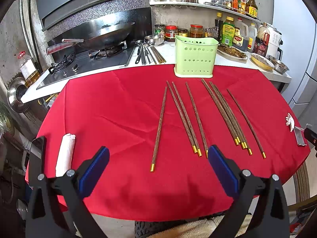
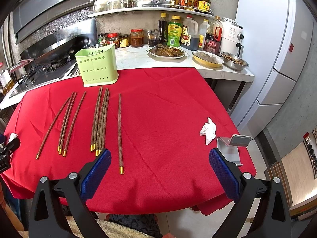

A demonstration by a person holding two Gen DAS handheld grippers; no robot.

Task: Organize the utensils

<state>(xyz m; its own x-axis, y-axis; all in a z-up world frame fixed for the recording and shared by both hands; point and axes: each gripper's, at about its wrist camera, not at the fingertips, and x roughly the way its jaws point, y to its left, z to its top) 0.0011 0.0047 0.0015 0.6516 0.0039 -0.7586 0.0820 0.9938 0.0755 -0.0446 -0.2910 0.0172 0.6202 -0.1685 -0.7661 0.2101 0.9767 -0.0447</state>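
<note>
Several dark wooden chopsticks with gold tips (image 1: 223,113) (image 2: 101,119) lie side by side on the red tablecloth (image 1: 118,109) (image 2: 168,109). A light green perforated utensil holder (image 1: 195,57) (image 2: 97,66) stands upright at the cloth's far edge, behind them. My left gripper (image 1: 158,158) is open and empty above the near edge, with one separate chopstick (image 1: 159,127) between its fingers' line of sight. My right gripper (image 2: 160,161) is open and empty, with a lone chopstick (image 2: 120,130) just right of its left finger.
A white roll (image 1: 66,152) and a phone (image 1: 36,156) lie at the cloth's left. A crumpled tissue (image 2: 209,130) and a metal phone stand (image 2: 229,148) sit at the right. Behind are a stove with a wok (image 1: 103,33), food plates (image 2: 168,51) and bottles.
</note>
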